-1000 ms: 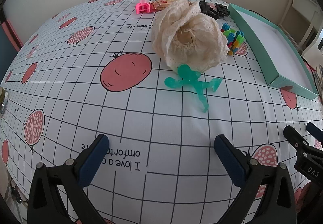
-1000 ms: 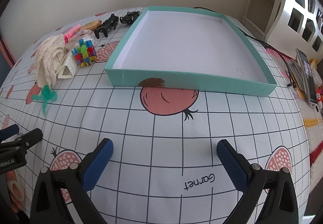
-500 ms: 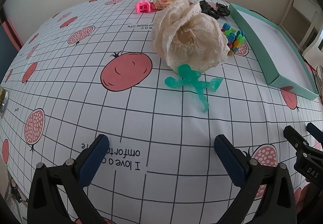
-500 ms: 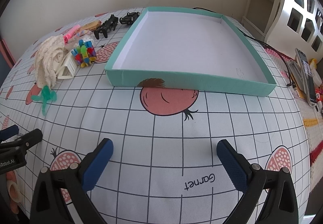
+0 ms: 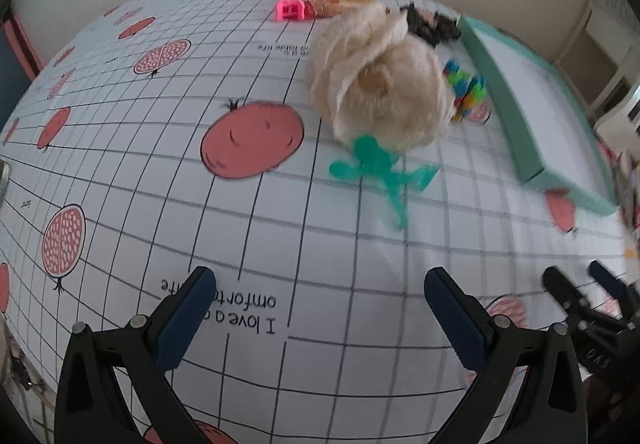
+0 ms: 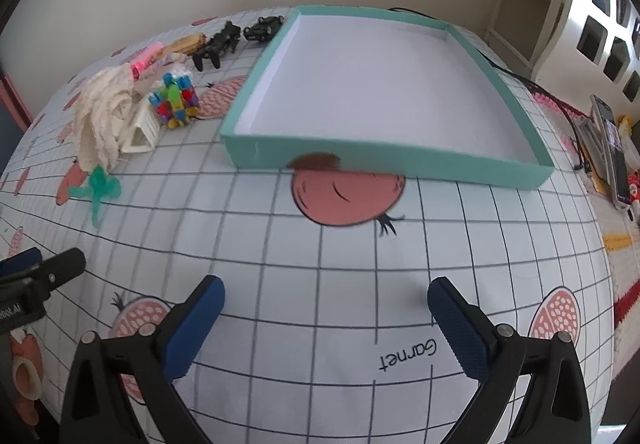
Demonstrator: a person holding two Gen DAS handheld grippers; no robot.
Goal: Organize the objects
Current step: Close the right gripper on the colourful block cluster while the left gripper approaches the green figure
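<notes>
- Two hand-held claws hang over a tabletop [image 6: 320,256] covered in a pomegranate-print grid cloth, with the sorting job apparently not yet begun.
- The left claw [image 5: 320,318] has its blue-padded jaws spread wide and holds nothing; it faces a loose heap of small things.
- The right claw [image 6: 326,324] is likewise spread and empty, facing the shallow teal tray [image 6: 256,153], whose white floor is bare.
- Nearest the left claw lies a green toy figure [image 5: 380,171], flat on the cloth, its head touching or just tucked under a bundle of cream lace [image 5: 380,83].
- Just beside the lace sit a multicoloured block toy [image 6: 174,103] and a white ribbed piece [image 6: 142,131]; further back are a pink clip [image 5: 290,7], a wrapped snack bar [image 6: 186,43], a black toy figure [image 6: 216,45] and a small black car [image 6: 264,28].
- All of these lie left of the tray, outside it.
- Judged from the layout, the step in hand is the approach to a first pick, most likely the green figure.
- That move calls for the left claw to advance and drop low, then straddle the thin torso without snagging the lace.
- The left view is motion-blurred, so fine detail is uncertain.
</notes>
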